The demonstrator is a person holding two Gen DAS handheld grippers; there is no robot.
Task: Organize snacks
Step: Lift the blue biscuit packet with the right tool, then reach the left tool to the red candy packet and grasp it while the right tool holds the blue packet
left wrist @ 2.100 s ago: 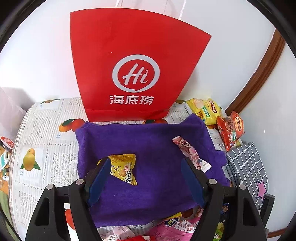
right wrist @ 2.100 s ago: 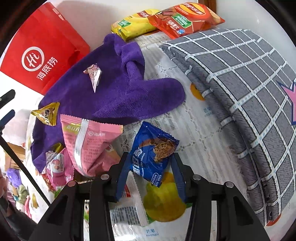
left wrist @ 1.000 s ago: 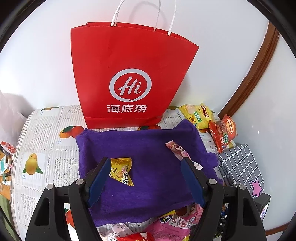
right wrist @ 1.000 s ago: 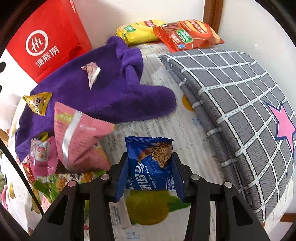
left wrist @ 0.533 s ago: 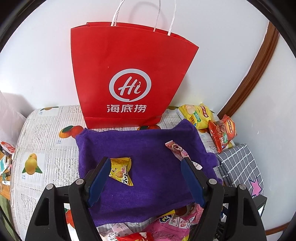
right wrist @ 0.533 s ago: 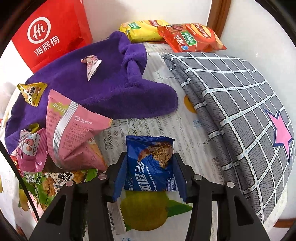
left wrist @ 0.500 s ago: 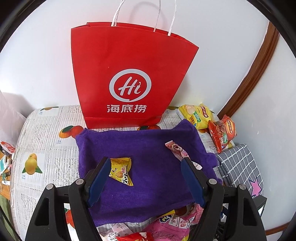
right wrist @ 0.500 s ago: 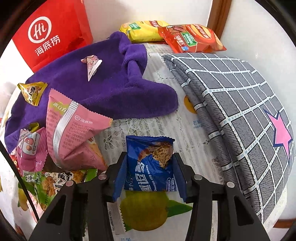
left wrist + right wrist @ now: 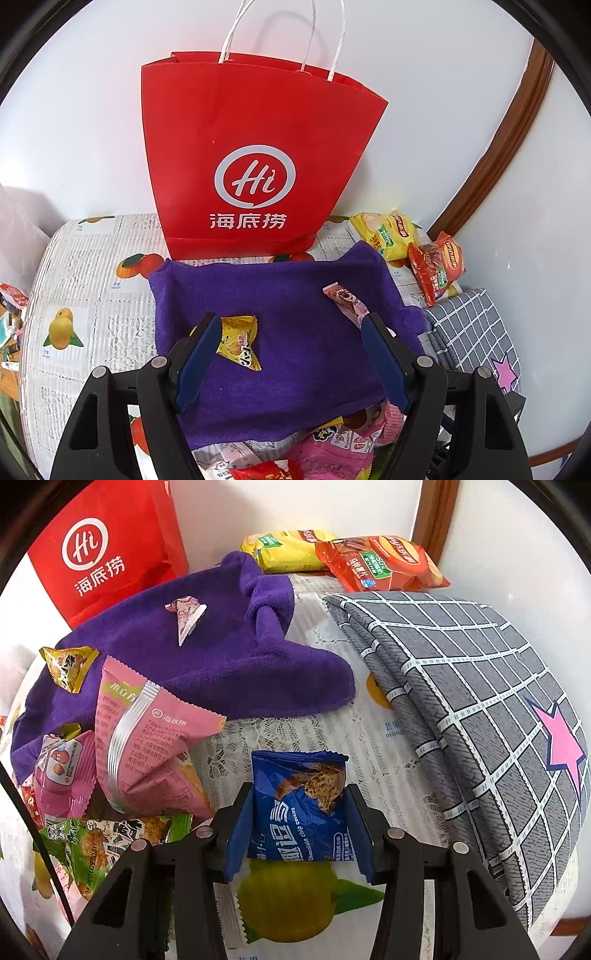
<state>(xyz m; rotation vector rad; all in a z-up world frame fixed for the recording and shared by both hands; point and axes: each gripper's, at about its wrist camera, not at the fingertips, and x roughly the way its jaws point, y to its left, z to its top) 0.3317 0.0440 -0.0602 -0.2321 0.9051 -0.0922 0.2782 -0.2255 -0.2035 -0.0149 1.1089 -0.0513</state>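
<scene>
One blue cookie packet (image 9: 295, 823) is gripped by the right claw (image 9: 298, 794) and should be squeezed softly, not crushed. The left claw (image 9: 289, 319) is held open, empty.

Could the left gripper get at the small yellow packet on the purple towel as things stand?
Probably yes. The left gripper hangs open over the purple towel, the yellow packet lies beside its left finger, and nothing covers it.

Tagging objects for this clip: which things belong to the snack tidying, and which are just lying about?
Job: blue cookie packet between the right tool's fingers; yellow packet and pink stick on the purple towel; red bag.

Lying about: grey checked cloth, fruit-print tablecloth.
</scene>
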